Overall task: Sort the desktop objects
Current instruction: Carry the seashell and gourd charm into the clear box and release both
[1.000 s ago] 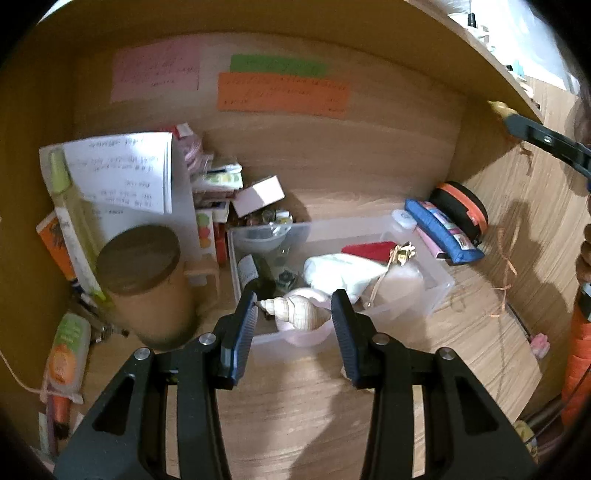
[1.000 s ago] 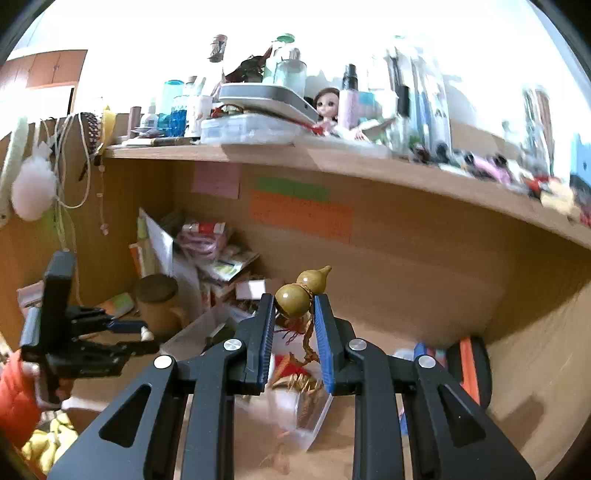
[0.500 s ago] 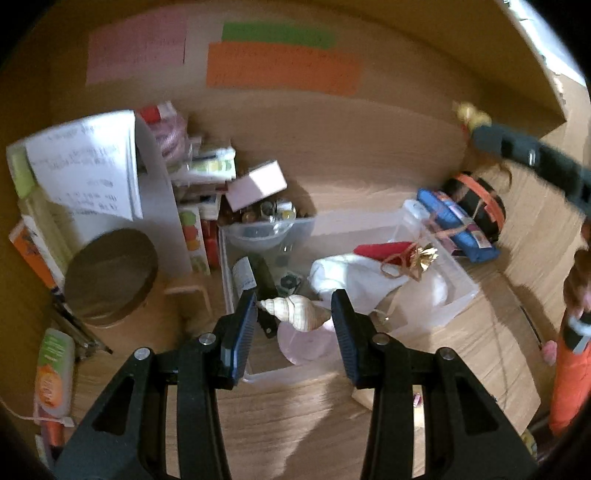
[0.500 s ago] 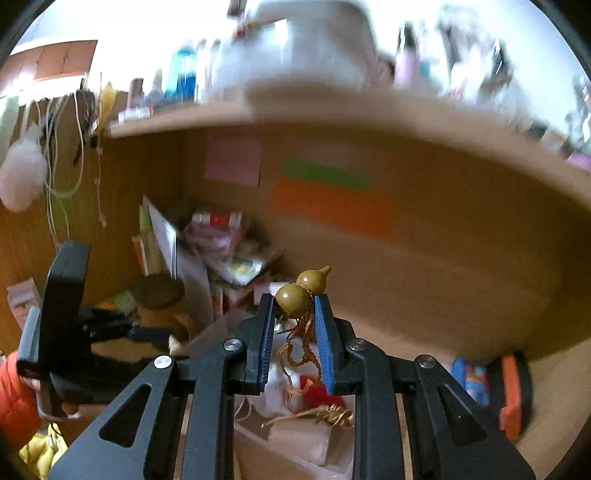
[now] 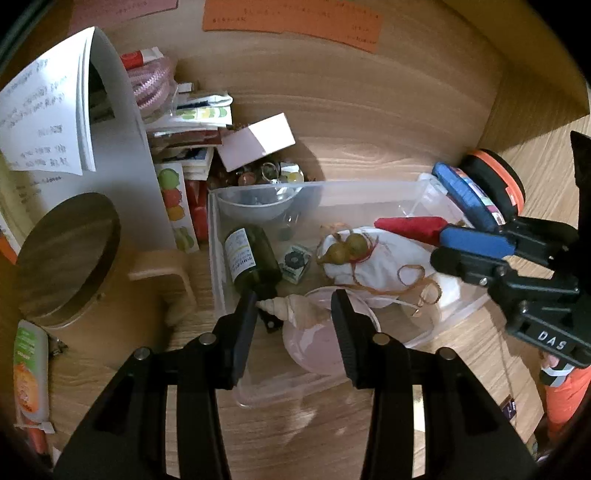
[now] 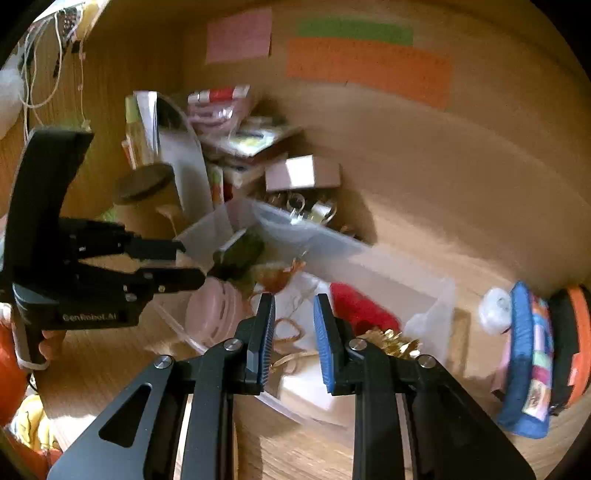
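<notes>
Left gripper (image 5: 293,314): its fingers (image 5: 242,332) are set wide, with a shell (image 5: 286,308) between them; its pointed end touches the left finger, but contact with the right finger cannot be told, so a grip is not confirmed. The shell hangs over the near end of a clear bin (image 5: 369,192), just above a pink dish (image 5: 314,343) lying in it.

Right gripper (image 6: 293,321): its blue-padded fingers (image 6: 325,343) stand narrowly apart and hold nothing, poised over the bin's (image 6: 332,240) near right side. In the left wrist view this gripper (image 5: 443,243) reaches in from the right and bears the letters "DAS"; in the right wrist view the left gripper (image 6: 188,264) carries a blurred label that seems to read "GenRobot.AI".

Bin contents: a small gourd (image 5: 345,249) with red cord rests on a white pouch (image 5: 373,266) at the centre; a dark green bottle (image 5: 253,262) with a white label lies along the left wall, its print too small to read; a small printed box (image 5: 295,262) sits beside the bottle; a red object (image 5: 410,226) lies at the right; a clear bowl (image 5: 258,203) occupies the far left corner.

Surroundings on the desk (image 5: 295,424): a lidded wooden mug (image 5: 68,254) left of the bin, a white booklet (image 5: 48,107) with handwriting behind it, a blue case (image 5: 467,197) and an orange-and-black case (image 5: 496,177) at the right. An orange note (image 5: 291,18) with illegible writing is stuck on the back panel.
</notes>
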